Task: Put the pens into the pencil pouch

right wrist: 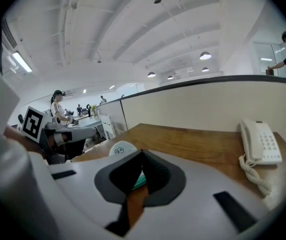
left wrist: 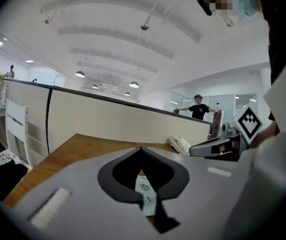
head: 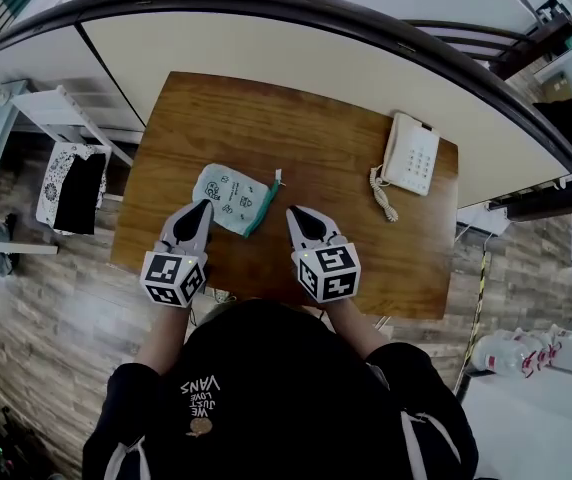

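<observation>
The pale mint pencil pouch (head: 230, 199) with small printed drawings and a teal zip edge lies flat on the wooden table (head: 326, 138). No pen shows in any view. My left gripper (head: 204, 205) hangs just left of the pouch with its jaws shut and empty; through the hole behind its tips (left wrist: 141, 148) a strip of the pouch (left wrist: 144, 192) shows below. My right gripper (head: 292, 211) is just right of the pouch's teal edge, also shut with nothing in it. Beyond its tips (right wrist: 142, 152) the pouch (right wrist: 121, 147) lies a little to the left.
A white desk telephone (head: 412, 154) with a coiled cord sits at the table's far right. A cream partition (head: 296, 53) runs along the table's back edge. A white chair (head: 61, 108) stands left of the table. A person (left wrist: 199, 107) stands far behind.
</observation>
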`<action>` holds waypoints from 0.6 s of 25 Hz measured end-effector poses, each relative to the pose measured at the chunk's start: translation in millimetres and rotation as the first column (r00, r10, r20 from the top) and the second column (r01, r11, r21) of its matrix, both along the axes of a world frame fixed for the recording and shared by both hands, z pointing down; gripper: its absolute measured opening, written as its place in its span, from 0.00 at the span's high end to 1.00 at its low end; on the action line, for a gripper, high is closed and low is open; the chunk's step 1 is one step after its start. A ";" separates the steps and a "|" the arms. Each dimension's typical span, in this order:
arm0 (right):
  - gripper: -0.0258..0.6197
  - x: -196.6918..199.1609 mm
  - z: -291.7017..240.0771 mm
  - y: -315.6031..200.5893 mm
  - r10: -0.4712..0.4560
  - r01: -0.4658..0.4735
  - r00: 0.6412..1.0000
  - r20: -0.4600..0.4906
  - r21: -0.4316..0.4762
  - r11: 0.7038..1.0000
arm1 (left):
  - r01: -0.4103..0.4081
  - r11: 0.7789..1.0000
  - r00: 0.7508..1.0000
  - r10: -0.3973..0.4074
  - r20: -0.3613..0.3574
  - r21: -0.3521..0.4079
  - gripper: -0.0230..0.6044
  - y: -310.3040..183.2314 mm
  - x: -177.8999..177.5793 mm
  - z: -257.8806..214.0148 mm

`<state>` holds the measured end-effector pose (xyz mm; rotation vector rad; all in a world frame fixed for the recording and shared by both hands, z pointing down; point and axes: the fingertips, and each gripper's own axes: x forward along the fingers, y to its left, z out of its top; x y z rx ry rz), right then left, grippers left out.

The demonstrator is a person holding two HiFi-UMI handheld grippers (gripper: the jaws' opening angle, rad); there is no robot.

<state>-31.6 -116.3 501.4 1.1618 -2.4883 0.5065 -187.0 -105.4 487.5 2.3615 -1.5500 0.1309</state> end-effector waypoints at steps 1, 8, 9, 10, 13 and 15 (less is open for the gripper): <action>0.94 -0.9 1.0 0.8 0.000 0.000 1.000 -0.006 -0.001 1.000 | -0.003 1.000 1.000 0.003 0.003 0.000 0.95 0.7 0.0 0.3; 0.94 -8.6 1.8 3.8 0.001 -0.001 1.000 -0.024 0.003 1.000 | -0.028 1.000 0.999 0.029 0.017 -0.009 0.95 2.2 -1.3 2.3; 0.94 -9.4 1.6 3.8 0.002 -0.002 1.000 -0.026 0.004 1.000 | -0.032 0.999 0.999 0.032 0.018 -0.009 0.95 2.1 -1.3 2.3; 0.94 -10.0 1.3 3.8 0.003 -0.003 1.000 -0.027 0.005 1.000 | -0.035 0.999 0.999 0.035 0.018 -0.009 0.95 2.1 -1.2 2.1; 0.94 -10.7 1.1 3.6 0.007 -0.006 0.999 -0.031 0.008 1.000 | -0.045 0.999 0.999 0.045 0.016 -0.007 0.95 1.5 0.2 2.1; 0.94 -10.3 1.2 3.7 0.010 -0.009 0.999 -0.033 0.009 1.000 | -0.052 0.999 0.999 0.052 0.013 -0.007 0.95 1.3 1.7 2.6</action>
